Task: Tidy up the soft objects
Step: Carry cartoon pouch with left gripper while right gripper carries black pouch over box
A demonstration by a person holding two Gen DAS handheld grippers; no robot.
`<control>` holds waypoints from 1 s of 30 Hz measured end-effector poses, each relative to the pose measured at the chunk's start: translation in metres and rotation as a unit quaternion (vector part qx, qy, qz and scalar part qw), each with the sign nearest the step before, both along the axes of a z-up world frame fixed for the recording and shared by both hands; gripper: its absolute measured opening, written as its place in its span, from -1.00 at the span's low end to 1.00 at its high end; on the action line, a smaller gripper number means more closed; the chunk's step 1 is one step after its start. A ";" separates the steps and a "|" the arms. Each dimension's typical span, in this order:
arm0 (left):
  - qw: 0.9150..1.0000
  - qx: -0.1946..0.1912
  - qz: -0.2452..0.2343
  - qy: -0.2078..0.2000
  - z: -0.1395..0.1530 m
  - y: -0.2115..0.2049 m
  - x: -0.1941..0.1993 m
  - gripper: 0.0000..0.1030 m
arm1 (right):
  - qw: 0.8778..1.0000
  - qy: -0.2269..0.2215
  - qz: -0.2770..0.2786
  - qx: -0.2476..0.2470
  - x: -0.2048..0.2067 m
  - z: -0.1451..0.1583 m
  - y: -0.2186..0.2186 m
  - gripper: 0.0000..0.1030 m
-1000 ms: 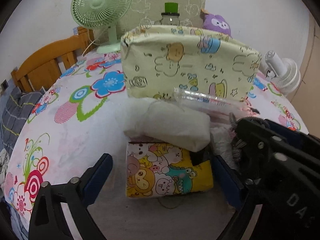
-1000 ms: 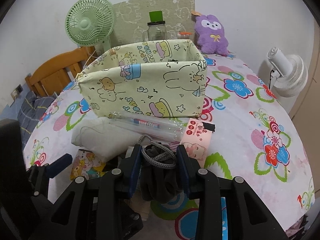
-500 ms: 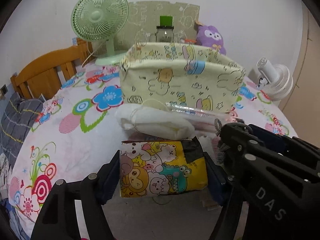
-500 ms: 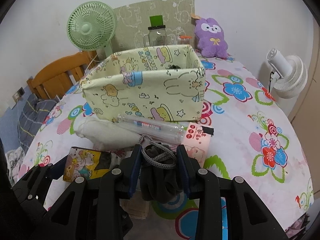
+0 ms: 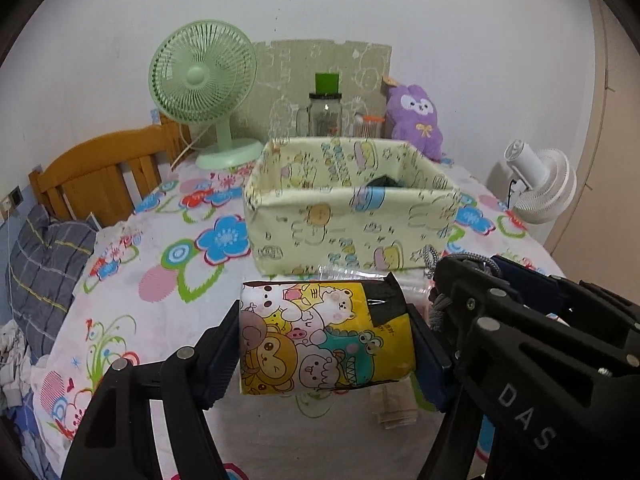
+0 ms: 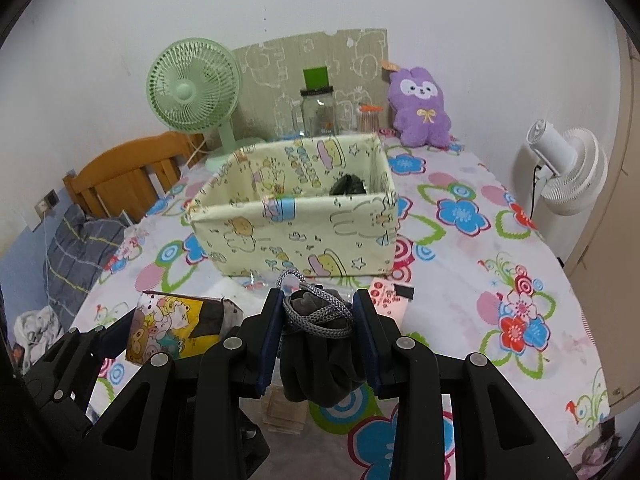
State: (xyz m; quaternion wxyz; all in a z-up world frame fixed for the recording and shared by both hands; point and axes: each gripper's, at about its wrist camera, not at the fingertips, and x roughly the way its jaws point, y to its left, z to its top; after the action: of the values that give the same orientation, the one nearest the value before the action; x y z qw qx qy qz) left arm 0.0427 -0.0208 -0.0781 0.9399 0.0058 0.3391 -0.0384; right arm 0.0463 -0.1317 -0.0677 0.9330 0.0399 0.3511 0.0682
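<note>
The cartoon-print pack hangs clear of the table, clamped across its length between the pads of the left tongs, so its long axis runs from one pad to the other, crosswise to the way the tongs point. Just beside it on the right, the dark drawstring pouch is pinched in the right tongs, whose jaws stand narrow on the bunched fabric, the grey cord looped over the top and the body sagging below. Both loads face the same target: the pale yellow fabric bin stands straight ahead of both tongs and a little lower, its near wall towards them, its mouth open with one dark item already in the far right corner. The pack looks nearer the left half of the bin, the pouch nearer the middle. As I judge it, each must clear the near wall before release, and the pack, lying parallel to that wall, should drop in without turning. Loose items, a clear tube among them, lie on the table at the foot of the bin.
</note>
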 end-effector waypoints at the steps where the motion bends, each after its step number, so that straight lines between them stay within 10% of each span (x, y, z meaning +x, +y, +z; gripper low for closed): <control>1: 1.000 -0.001 -0.001 -0.003 0.003 0.000 -0.001 0.48 | 1.000 -0.002 0.000 -0.001 -0.001 0.003 0.000 -0.25; 30: 0.997 0.003 -0.008 -0.071 0.068 -0.007 0.007 0.48 | 0.997 -0.075 -0.011 -0.013 -0.004 0.075 -0.002 -0.25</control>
State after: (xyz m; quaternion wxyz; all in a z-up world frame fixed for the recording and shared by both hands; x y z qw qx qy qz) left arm 0.0493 -0.0281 -0.0106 0.9612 0.0139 0.2719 -0.0439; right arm 0.0420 -0.1336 0.0068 0.9579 0.0262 0.2805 0.0557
